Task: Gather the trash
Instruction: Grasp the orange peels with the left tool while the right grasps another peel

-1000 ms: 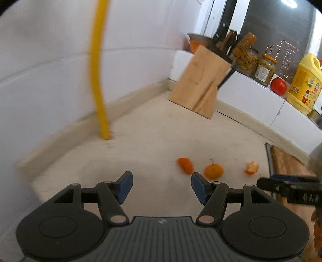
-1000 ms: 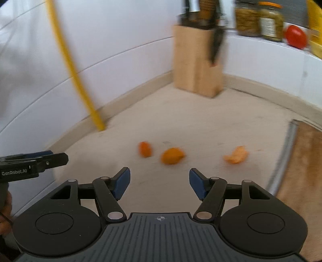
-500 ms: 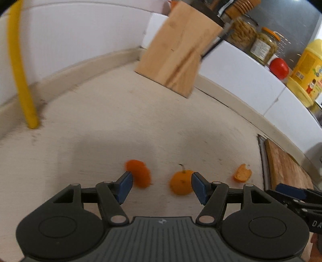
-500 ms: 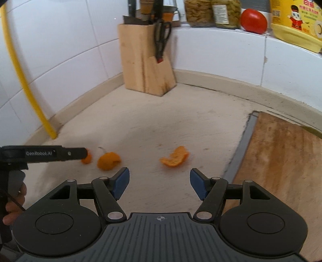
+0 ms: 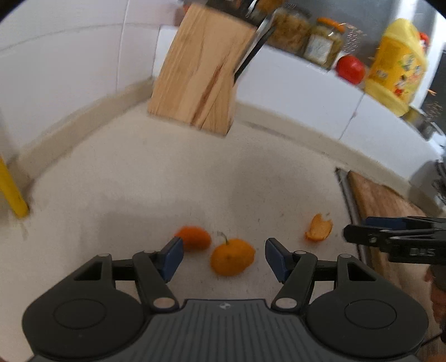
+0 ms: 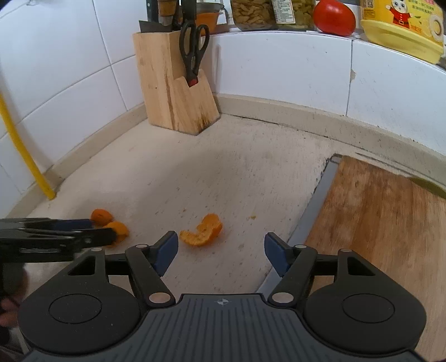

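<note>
The left wrist view looks forward and down along the left tool (image 5: pixel 223 259), low over the desk (image 5: pixel 167 181), facing the tiled corner where the knife block (image 5: pixel 195 80) stands. The right wrist view looks the same way from the right tool (image 6: pixel 221 252), set further right, so the cutting board (image 6: pixel 376 222) fills its right side.

Both views share the desk corner, the knife block (image 6: pixel 172 92), the yellow pipe (image 5: pixel 11 192) (image 6: pixel 25 161), the three orange peels and the shelf with the tomato (image 5: pixel 350 68) (image 6: pixel 334 16). Each view catches the other tool at its edge: the right tool (image 5: pixel 395 242) at right, the left tool (image 6: pixel 55 236) at left.
</note>
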A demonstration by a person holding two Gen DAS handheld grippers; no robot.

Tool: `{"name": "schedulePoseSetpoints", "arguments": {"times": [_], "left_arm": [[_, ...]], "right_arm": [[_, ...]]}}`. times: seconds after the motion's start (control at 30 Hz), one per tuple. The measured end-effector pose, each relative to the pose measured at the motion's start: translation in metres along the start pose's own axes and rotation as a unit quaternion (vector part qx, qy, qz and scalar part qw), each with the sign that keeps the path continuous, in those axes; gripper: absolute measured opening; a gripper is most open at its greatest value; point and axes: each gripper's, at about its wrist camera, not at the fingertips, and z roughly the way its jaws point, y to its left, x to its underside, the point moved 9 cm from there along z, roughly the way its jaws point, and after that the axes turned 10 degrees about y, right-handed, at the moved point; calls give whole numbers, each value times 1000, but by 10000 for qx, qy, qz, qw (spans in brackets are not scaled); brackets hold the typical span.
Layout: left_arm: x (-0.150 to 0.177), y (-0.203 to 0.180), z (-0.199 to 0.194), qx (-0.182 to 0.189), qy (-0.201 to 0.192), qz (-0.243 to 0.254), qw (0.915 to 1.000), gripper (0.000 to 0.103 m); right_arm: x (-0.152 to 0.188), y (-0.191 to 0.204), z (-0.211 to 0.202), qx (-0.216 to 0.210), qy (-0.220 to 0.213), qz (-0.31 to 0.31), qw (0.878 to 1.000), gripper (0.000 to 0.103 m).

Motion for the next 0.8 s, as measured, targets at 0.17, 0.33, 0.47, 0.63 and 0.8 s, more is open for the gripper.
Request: {"name": "schedulePoseSetpoints", "arguments": {"times": [0.17,0.33,0.47,0.63,0.8], "left_arm": [[-10,-13,11,78,67,1345,9909,74],[-3,-4,29,10,407,1283,9909,74],[-1,-5,36,210,402,1030,9936,67],[4,-12,37,-23,343,1189,9923,41],[1,-12,39,37,392,1137,9927,27]], "right_arm": [[-2,-1,10,-27,107,-95,9999,77],[1,-2,15,-38,183,-86,9998,77],[3,-3,20,-55,261,-44,9996,77],[0,-4,25,-14,302,-8,9995,77],[-5,-2,31,7,312,-51,9995,76]]}}
